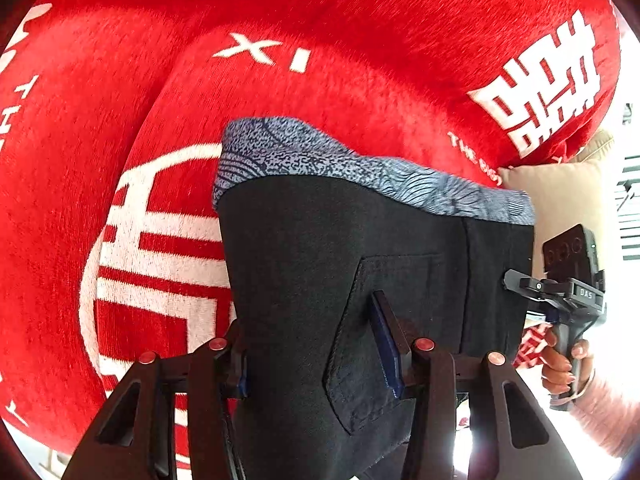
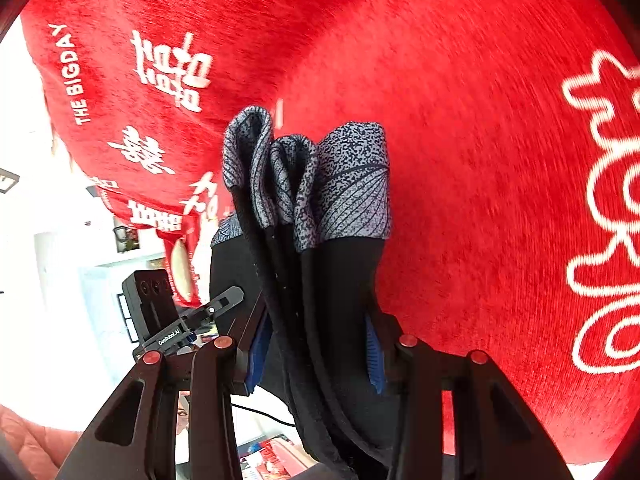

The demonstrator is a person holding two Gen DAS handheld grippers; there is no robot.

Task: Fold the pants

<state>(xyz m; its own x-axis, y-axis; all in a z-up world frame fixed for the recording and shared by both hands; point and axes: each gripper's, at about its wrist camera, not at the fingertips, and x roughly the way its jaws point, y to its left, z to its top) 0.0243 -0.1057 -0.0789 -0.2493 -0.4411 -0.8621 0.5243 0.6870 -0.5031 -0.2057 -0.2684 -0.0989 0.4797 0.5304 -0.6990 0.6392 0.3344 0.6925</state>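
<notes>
A red plush blanket with white lettering [image 1: 340, 80] fills the background. My left gripper [image 1: 320, 356] and right gripper [image 2: 316, 356] both clamp the black pants with blue-grey patterned waistband [image 1: 360, 240], lifted above it, bunched in folds.

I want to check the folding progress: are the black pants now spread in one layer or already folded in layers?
Folded in layers. At the right claw, the pants show several patterned waistband edges stacked together.

Pants [image 1: 320, 264]: matt black woven cloth, speckled knit waistband [image 1: 360, 168]. Red blanket [image 1: 120, 100]: fuzzy pile, white print.
</notes>
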